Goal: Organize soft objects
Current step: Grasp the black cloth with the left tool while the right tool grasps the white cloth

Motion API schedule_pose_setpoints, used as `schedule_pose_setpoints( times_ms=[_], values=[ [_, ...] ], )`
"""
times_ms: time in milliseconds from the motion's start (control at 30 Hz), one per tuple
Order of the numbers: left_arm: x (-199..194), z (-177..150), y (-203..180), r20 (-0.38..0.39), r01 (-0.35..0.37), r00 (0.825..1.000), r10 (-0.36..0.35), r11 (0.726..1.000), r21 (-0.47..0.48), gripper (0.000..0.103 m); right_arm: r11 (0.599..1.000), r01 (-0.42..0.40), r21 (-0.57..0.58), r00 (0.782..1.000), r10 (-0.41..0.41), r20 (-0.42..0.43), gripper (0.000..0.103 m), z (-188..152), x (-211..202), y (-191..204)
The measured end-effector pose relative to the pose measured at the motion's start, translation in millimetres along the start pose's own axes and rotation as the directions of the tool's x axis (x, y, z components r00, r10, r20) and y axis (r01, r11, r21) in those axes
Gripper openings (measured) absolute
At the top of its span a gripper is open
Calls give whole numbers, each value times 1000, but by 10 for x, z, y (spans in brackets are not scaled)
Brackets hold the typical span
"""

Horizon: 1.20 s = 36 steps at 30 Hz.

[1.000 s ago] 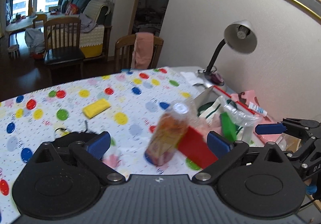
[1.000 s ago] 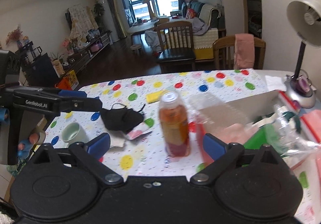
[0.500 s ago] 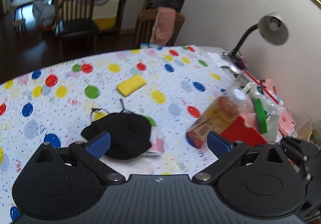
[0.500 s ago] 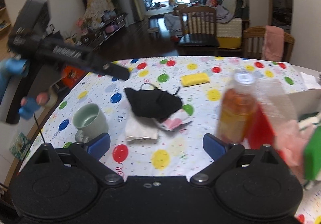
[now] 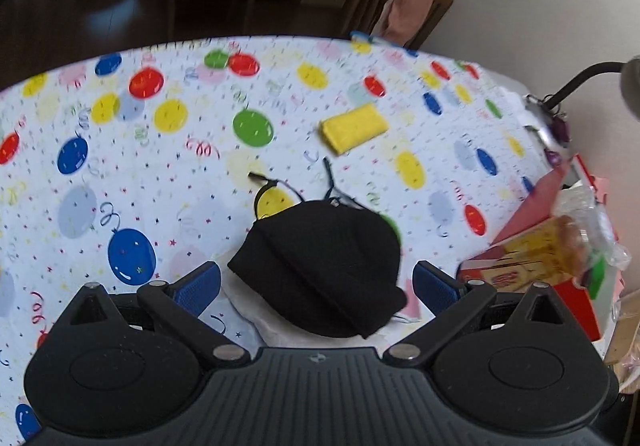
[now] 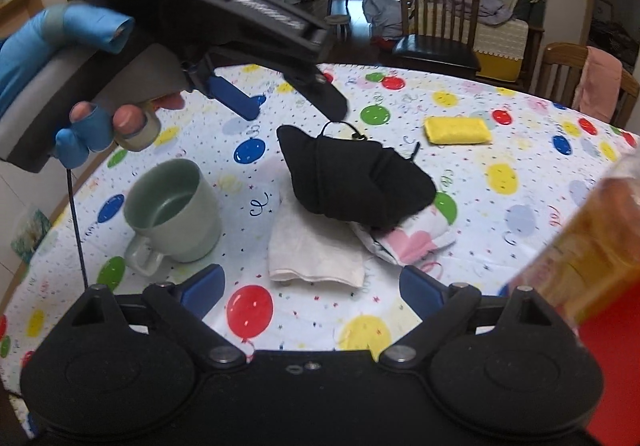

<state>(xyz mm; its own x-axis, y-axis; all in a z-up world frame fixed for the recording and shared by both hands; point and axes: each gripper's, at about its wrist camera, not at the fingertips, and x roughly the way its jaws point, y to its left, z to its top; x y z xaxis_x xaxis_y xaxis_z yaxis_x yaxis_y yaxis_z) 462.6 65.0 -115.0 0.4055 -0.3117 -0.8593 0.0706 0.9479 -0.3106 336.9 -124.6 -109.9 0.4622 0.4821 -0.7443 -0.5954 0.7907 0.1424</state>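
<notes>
A black knitted hat (image 5: 324, 262) (image 6: 352, 178) lies mid-table on a folded white cloth (image 6: 316, 250) (image 5: 256, 306) and a pink-and-white cloth (image 6: 408, 242). A yellow folded cloth (image 5: 354, 128) (image 6: 458, 130) lies farther back. My left gripper (image 5: 316, 286) is open and hovers just above the hat, its blue pads on either side of it; in the right wrist view the left gripper (image 6: 292, 102) hangs over the hat's far end. My right gripper (image 6: 312, 290) is open and empty, near the white cloth's front edge.
A green mug (image 6: 172, 206) stands left of the cloths. An orange drink bottle (image 6: 592, 246) (image 5: 560, 242) and a red box (image 5: 572, 286) with bags sit at the right. A desk lamp (image 5: 600, 78) stands back right. Chairs (image 6: 436, 30) line the far table edge.
The left gripper has swung left from the bottle and box and come down over the black hat. The right gripper has also turned left toward the cloths and dipped lower.
</notes>
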Motion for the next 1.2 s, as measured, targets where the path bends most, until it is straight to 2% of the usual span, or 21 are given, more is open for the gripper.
schedule_pose_setpoints(
  times_ms=[367, 567, 700, 767, 867, 933, 1000, 1100, 1167, 1200],
  values=[
    [391, 44, 52, -64, -4, 998, 3, 1000, -25, 102, 999, -7, -34, 998, 5, -56, 84, 171, 628, 138],
    [505, 49, 77, -74, -3, 997, 0, 999, -43, 89, 997, 24, -80, 996, -30, -84, 79, 161, 858, 204],
    [532, 44, 82, -79, -24, 997, 20, 999, -41, 68, 994, 42, -102, 993, -53, -106, 72, 125, 951, 230],
    [531, 41, 99, -79, -25, 997, 21, 999, -47, 65, 994, 48, -102, 992, -59, -115, 66, 105, 967, 229],
    [504, 38, 113, -66, -21, 998, 18, 998, -52, 55, 993, 50, -106, 990, -63, -125, 64, 81, 978, 230],
    [487, 40, 118, -58, -25, 998, 22, 998, -54, 45, 990, 60, -126, 989, -76, -129, 62, 60, 994, 257],
    [472, 37, 121, -49, -29, 998, 26, 998, -54, 40, 988, 70, -136, 988, -88, -126, 59, 70, 1005, 285],
    [437, 29, 121, -31, -36, 999, 34, 997, -61, 30, 989, 79, -126, 988, -94, -122, 45, 69, 977, 285],
    [403, 26, 108, -18, -39, 999, 38, 998, -57, 24, 989, 82, -121, 988, -97, -121, 32, 73, 959, 276],
    [384, 22, 102, -13, -38, 999, 37, 998, -57, 21, 990, 83, -115, 988, -97, -120, 29, 84, 953, 266]
  ],
)
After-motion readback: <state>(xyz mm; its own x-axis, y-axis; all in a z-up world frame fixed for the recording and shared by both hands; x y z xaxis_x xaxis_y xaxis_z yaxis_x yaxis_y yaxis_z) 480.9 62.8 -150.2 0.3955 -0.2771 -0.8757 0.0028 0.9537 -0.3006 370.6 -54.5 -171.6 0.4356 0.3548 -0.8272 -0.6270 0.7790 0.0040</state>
